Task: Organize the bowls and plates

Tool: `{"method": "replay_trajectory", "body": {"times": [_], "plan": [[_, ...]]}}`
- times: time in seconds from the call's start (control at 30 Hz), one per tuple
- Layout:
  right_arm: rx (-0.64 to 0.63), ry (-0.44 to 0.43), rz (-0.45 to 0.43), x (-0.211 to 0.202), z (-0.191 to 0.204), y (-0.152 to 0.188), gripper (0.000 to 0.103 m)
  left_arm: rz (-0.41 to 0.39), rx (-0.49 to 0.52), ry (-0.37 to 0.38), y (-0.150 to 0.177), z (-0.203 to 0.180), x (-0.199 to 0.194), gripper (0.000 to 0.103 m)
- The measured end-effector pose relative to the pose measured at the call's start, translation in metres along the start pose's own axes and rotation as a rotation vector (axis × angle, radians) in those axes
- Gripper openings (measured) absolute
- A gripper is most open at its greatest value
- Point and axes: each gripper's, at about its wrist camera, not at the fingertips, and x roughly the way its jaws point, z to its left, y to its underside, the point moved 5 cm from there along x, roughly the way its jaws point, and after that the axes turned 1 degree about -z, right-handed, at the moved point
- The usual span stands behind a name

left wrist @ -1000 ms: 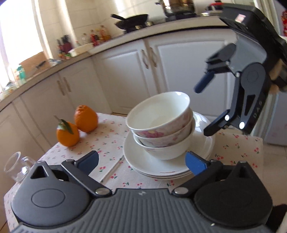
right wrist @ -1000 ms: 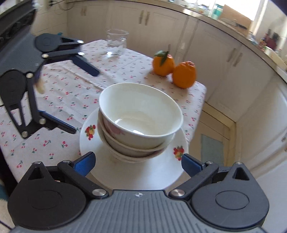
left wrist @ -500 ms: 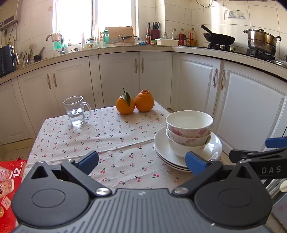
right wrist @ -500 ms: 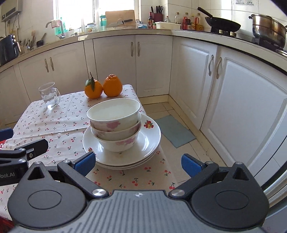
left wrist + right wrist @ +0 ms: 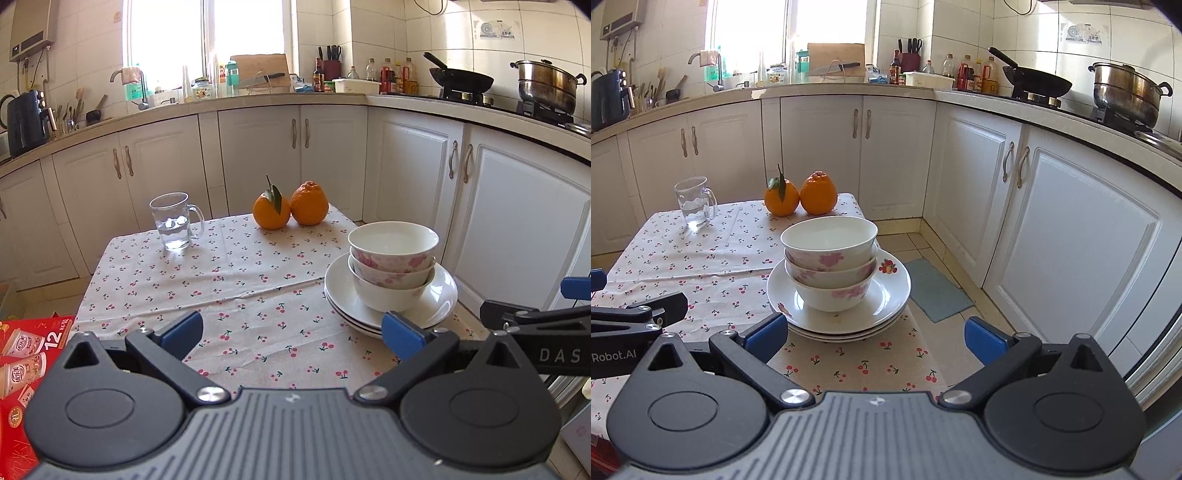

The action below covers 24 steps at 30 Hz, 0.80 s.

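Three white bowls with pink flowers (image 5: 392, 266) (image 5: 831, 266) sit nested on a stack of white plates (image 5: 441, 295) (image 5: 890, 291) near the table's right edge. My left gripper (image 5: 291, 330) is open and empty, held back over the cherry-print cloth, left of the stack. My right gripper (image 5: 875, 334) is open and empty too, just in front of the plates at the table's near right corner. Each gripper shows at the edge of the other's view.
Two oranges (image 5: 290, 206) (image 5: 799, 194) and a glass mug of water (image 5: 175, 221) (image 5: 694, 203) stand at the table's far side. White cabinets (image 5: 1071, 236) wrap around behind and to the right. A red box (image 5: 22, 354) lies left, a blue mat (image 5: 934, 288) on the floor.
Both grippers have pulled back and levelled out, from close above the bowls a second ago to a wider view of the table. Bowls and plates have not moved.
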Motion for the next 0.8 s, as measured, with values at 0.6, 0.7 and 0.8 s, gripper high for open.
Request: {"method": "replay_trajectory", "body": {"times": [0.6, 0.7, 0.8], "plan": [[0.006, 0.008, -0.015, -0.0042, -0.0010, -0.0015, 0.103, -0.009, 0.000, -0.008, -0.0029, -0.0004, -0.0049, 0.102], [0.008, 0.007, -0.016, -0.0051, -0.0014, -0.0018, 0.103, -0.007, -0.003, -0.006, -0.0030, 0.0002, -0.0043, 0.102], [0.010, 0.008, -0.015, -0.0054, -0.0021, -0.0020, 0.103, -0.006, -0.004, -0.003, -0.0031, -0.0002, -0.0040, 0.102]]}}
